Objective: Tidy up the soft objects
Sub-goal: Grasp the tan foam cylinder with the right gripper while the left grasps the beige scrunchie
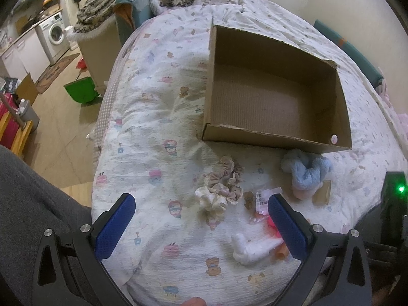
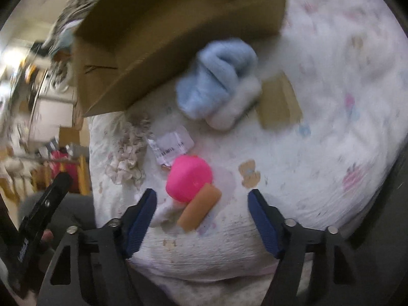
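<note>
Progress: nothing is lying in the cardboard box (image 1: pixel 275 97) yet, so I judge the sorting barely begun
Left to do: beige scrunchies (image 1: pixel 227 181), cream scrunchie (image 1: pixel 210 200), blue fluffy scrunchie (image 1: pixel 306 172), pink soft piece (image 2: pixel 188 178) are all sitting just in front of the box on the bedsheet (image 1: pixel 153 137)
Left gripper (image 1: pixel 201 225): jaws spreading wide, gripping nothing
Right gripper (image 2: pixel 202 219): jaws spreading apart, hovering by the pink piece

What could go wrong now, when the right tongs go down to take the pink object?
The pink object touches an orange piece and a white piece, so the open right tongs may catch several at once. A paper tag lies beside it and may be dragged along. The picture is blurred by motion, so aim may be off.
</note>
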Tool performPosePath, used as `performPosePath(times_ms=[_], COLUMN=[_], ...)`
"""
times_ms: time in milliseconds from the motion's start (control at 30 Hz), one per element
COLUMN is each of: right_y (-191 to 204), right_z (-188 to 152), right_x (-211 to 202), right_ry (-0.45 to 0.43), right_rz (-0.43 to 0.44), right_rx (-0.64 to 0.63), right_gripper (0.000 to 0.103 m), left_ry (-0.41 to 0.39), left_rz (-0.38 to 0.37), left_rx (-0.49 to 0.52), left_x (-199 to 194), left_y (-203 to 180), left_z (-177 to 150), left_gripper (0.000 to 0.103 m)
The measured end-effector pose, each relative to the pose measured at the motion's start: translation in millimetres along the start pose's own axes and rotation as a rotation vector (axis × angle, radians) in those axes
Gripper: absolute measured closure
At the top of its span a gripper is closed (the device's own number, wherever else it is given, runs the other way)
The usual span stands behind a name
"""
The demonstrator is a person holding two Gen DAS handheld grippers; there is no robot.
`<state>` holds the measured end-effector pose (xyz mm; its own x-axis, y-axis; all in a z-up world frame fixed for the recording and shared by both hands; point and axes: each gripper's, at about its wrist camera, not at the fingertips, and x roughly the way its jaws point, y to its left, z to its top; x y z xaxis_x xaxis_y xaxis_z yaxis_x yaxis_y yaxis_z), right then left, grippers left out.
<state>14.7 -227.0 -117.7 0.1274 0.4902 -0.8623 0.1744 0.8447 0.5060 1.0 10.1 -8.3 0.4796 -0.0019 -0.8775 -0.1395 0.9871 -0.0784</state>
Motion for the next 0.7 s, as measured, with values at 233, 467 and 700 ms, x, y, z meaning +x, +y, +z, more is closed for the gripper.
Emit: performPosePath(times_ms=[233, 467, 700], right_y=[4.1, 17.0, 22.4], right_z=[-3.6, -9.8, -4.7], right_x=[20.3, 23.5, -12.8], right_ry=[0.035, 0.048, -0.042], right_rz=[0.012, -0.020, -0.002], right_rx=[0.022, -0.049, -0.091], right_gripper=[0.050, 0.094, 0.097], left_ry=[0.019, 0.039, 0.062], left_rz=[-0.002, 0.004, 0.008], left_rx=[-0.023, -0.032, -0.047], left_x=[2.8, 6.7, 11.3], left_y=[4.0, 5.7, 11.0], left_z=[2.1, 3.0, 4.9], left_gripper=[0.000, 0.000, 0.000])
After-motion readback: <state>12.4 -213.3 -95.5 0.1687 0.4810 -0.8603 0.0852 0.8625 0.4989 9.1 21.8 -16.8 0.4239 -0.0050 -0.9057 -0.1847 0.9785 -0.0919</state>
